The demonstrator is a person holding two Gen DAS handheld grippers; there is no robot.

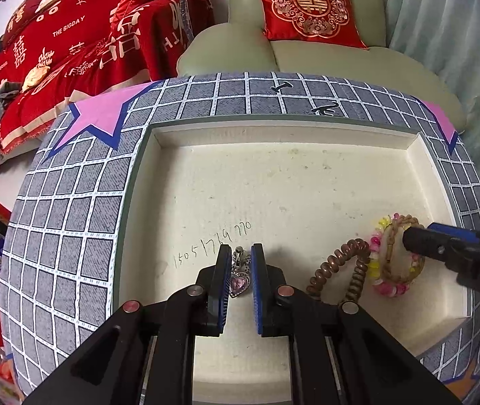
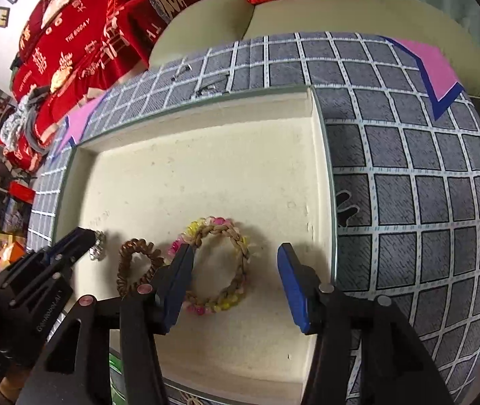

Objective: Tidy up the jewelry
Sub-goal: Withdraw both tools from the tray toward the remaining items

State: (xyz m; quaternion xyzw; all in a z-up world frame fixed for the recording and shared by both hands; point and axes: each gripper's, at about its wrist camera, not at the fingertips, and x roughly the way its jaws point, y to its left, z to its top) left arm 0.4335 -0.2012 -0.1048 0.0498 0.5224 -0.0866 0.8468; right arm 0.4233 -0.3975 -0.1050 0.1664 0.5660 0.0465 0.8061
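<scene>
Three pieces of jewelry lie in one shallow cream tray (image 1: 307,182).

1. Bead-and-braid bracelets (image 2: 219,263), pink, yellow and tan, stacked as one ring. They lie flat between and just ahead of the right gripper (image 2: 236,253), whose fingers stand wide apart, empty. Likely light and limp on elastic; best pinched across one side of the ring, not the whole hoop.

2. Brown coil band (image 1: 341,270), just right of the left gripper (image 1: 240,253). Springy, probably stretches under pull.

3. Heart pendant (image 1: 239,281), pink stone, metal setting, with a small charm above. It sits between the left gripper's nearly closed fingers; contact cannot be told. Small, hard, likely slippery; grip the flat sides.
</scene>
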